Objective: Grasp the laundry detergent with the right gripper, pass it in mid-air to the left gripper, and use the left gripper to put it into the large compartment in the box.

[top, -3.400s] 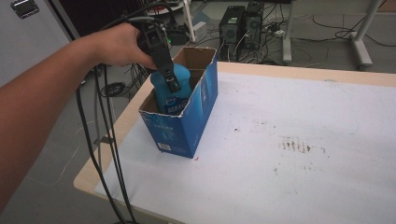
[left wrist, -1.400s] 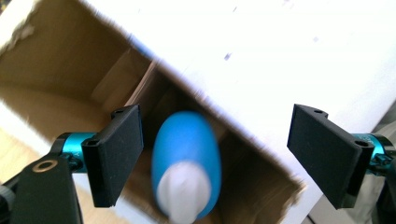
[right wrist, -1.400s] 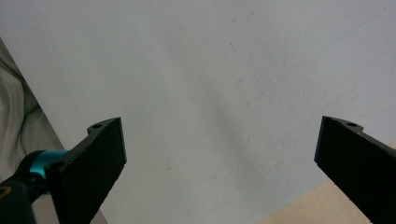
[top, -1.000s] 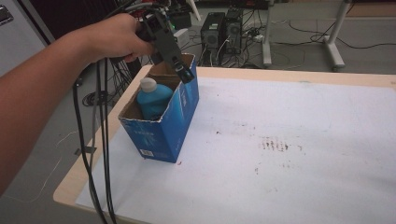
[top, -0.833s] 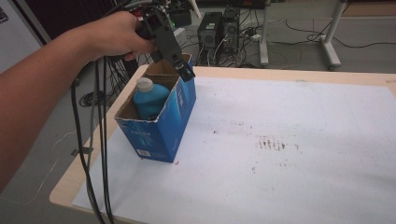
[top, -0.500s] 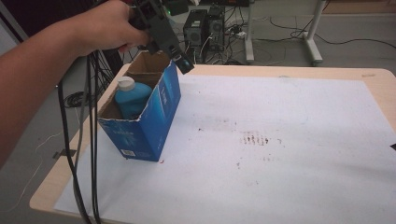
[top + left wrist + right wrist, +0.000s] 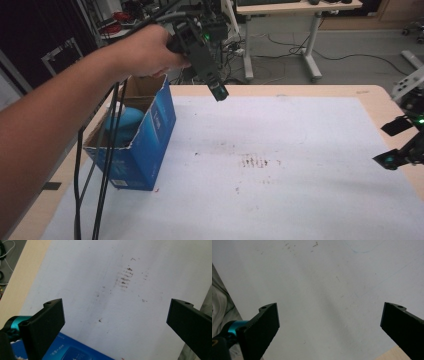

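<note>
An open blue cardboard box [image 7: 150, 150] stands on the left part of the white mat [image 7: 280, 165]. A blue bottle [image 7: 125, 122] lies inside it, partly hidden by the box wall and the cables. My left gripper [image 7: 216, 89], held in a hand, hovers above and to the right of the box; in the left gripper view it [image 7: 116, 305] is wide open over the stained mat, with the box top [image 7: 75, 353] below it. My right gripper [image 7: 392, 143] sits at the mat's right edge, and it [image 7: 329, 306] is open and holds nothing.
Black cables [image 7: 102, 170] hang from the left gripper across the box front. Brown stains [image 7: 255, 161] mark the middle of the mat. The wooden table edge [image 7: 380, 95] frames the mat. Desks and floor cables [image 7: 310, 50] lie behind the table.
The left gripper, earlier down in the box at the bottle, has risen and moved right with nothing in it. The bottle stays in the box. The right gripper has appeared at the right edge.
</note>
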Demonstrator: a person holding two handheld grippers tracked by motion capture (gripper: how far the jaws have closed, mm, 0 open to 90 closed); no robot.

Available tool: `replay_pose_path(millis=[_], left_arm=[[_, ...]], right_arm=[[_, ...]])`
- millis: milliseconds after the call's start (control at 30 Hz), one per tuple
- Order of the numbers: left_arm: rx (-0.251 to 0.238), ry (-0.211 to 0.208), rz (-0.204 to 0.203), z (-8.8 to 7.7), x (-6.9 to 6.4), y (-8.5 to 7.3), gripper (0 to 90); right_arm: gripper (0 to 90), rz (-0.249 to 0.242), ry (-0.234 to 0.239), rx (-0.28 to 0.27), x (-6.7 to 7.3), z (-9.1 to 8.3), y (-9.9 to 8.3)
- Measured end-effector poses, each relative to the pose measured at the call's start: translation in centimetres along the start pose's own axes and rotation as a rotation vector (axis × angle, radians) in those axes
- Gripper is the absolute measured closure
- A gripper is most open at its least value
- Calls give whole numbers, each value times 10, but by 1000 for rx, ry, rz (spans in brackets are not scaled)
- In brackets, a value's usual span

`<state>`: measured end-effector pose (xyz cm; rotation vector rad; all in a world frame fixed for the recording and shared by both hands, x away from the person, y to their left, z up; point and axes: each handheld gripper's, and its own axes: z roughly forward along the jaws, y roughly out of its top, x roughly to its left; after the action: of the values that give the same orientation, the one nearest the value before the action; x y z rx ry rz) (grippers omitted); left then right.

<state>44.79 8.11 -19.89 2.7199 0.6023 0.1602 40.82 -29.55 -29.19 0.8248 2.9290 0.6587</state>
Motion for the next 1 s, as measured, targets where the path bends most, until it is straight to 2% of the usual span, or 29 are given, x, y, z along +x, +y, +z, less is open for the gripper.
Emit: replay_pose_path(millis=[200, 500, 733, 1000], left_arm=[[24, -19, 33, 25, -6, 23, 16], [30, -49, 63, 54, -14, 45, 16], [44, -63, 100, 72, -25, 56, 16], [73, -77, 112, 90, -33, 58, 16]], right_arm=[[14, -15, -1, -6, 0, -2, 6], [14, -19, 1, 8, 0, -2, 7], [14, -22, -6, 4, 2, -4, 6], [14, -25, -1, 1, 4, -4, 6]])
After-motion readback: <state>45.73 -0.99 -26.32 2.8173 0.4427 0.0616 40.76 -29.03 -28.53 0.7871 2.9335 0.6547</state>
